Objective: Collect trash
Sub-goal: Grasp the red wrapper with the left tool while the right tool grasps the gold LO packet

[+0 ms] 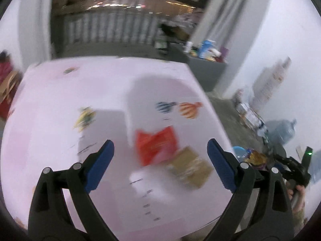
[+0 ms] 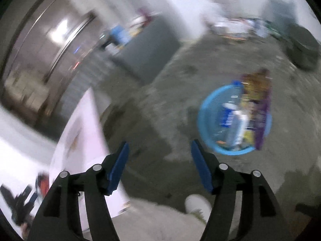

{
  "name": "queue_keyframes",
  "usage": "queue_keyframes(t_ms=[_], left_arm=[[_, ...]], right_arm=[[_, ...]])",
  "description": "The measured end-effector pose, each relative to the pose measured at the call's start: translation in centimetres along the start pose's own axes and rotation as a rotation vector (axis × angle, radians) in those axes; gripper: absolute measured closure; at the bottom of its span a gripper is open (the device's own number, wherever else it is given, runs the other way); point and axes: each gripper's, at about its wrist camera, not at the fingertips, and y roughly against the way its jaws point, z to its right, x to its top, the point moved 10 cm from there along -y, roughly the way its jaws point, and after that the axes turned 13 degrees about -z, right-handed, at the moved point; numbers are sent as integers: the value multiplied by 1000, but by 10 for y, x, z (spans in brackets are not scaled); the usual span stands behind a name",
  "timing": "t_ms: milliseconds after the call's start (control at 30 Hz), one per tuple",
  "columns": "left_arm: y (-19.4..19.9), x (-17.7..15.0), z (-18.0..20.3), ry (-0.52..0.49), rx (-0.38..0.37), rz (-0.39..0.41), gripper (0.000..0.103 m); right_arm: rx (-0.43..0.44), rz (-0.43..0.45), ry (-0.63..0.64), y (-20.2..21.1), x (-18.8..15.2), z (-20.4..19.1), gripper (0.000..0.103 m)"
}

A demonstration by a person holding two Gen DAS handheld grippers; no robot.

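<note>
My left gripper (image 1: 160, 141) hangs open over a white table (image 1: 60, 100), nothing between its blue pads. Just below it lie a red wrapper (image 1: 156, 146) and a brown packet (image 1: 190, 166). Farther off on the table are a yellow wrapper (image 1: 85, 117), a blue wrapper (image 1: 165, 106) and an orange one (image 1: 189, 109). My right gripper (image 2: 159, 142) is open and empty above the grey floor. To its right a blue basin (image 2: 234, 120) stands on the floor, holding a clear plastic bottle (image 2: 230, 118) and a purple and yellow bag (image 2: 256, 104). Both views are blurred.
A grey cabinet (image 1: 206, 68) with bottles on top stands past the table's far corner. A large water jug (image 1: 284, 132) and clutter line the right wall. The table corner (image 2: 86, 124) is left of my right gripper. A person's white shoe (image 2: 197, 202) is below it.
</note>
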Motion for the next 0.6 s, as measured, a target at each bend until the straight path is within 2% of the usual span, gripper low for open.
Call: queue_keyframes(t_ms=[133, 267, 367, 433, 600], left_arm=[[-1, -11, -26, 31, -37, -1, 14], [-15, -14, -13, -27, -84, -6, 14], [-28, -12, -2, -70, -122, -9, 24], [-40, -8, -3, -78, -137, -21, 33], [-73, 4, -9, -101, -122, -73, 54]], right_arm=[[76, -71, 153, -6, -23, -82, 40], [102, -150, 335, -26, -60, -160, 40], [71, -215, 465, -45, -89, -202, 39], [59, -252, 546, -56, -105, -223, 33], [12, -304, 722, -81, -137, -266, 31]])
